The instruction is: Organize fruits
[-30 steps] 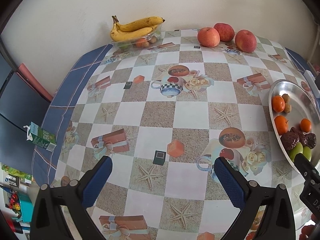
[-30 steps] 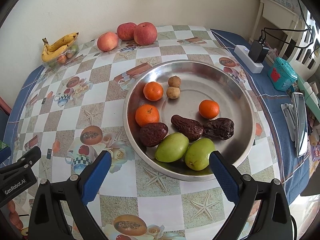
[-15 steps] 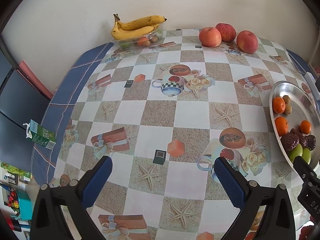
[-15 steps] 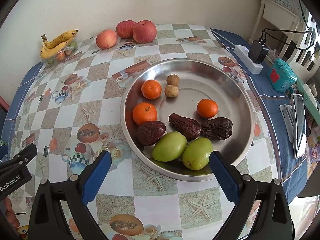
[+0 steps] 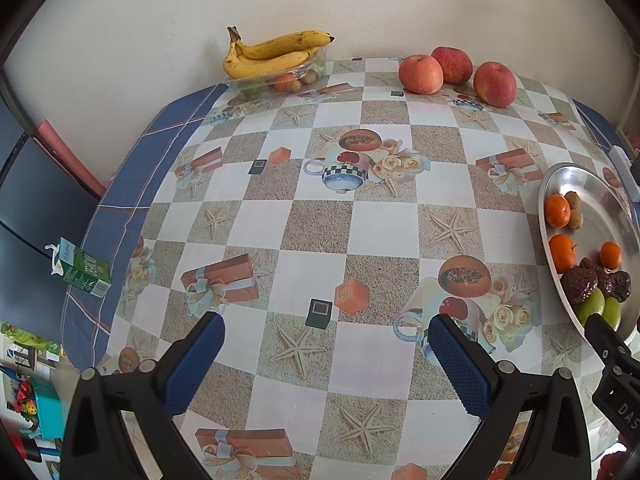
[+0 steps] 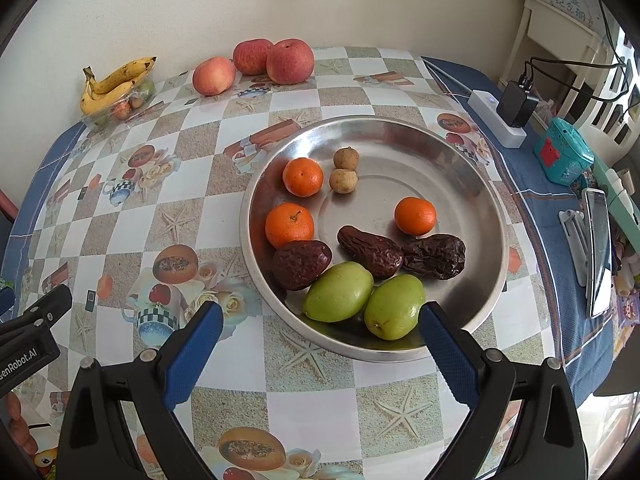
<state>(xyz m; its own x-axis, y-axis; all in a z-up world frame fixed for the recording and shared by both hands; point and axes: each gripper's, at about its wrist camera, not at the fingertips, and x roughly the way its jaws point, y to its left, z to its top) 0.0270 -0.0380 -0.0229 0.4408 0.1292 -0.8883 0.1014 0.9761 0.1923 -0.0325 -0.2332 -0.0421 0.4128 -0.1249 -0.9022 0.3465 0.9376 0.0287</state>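
A round steel plate (image 6: 400,128) on the patterned table holds three tangerines (image 6: 289,225), two small brown longans (image 6: 343,181), three dark dates (image 6: 370,252) and two green fruits (image 6: 338,292). My right gripper (image 6: 320,332) is open and empty, hovering just in front of the plate's near rim. My left gripper (image 5: 326,344) is open and empty above bare tablecloth, left of the plate (image 5: 576,176). Three apples (image 5: 452,65) and a clear tray of bananas (image 5: 276,50) sit at the table's far edge.
A white power strip with a charger (image 6: 504,116), a teal box (image 6: 562,156) and a phone (image 6: 598,252) lie on the blue cloth to the right. A green carton (image 5: 78,270) sits off the table's left edge. A wall stands behind the table.
Both grippers have drifted slightly back from the table; the plate and fruit sit a little farther in both views. Nothing was taken hold of.
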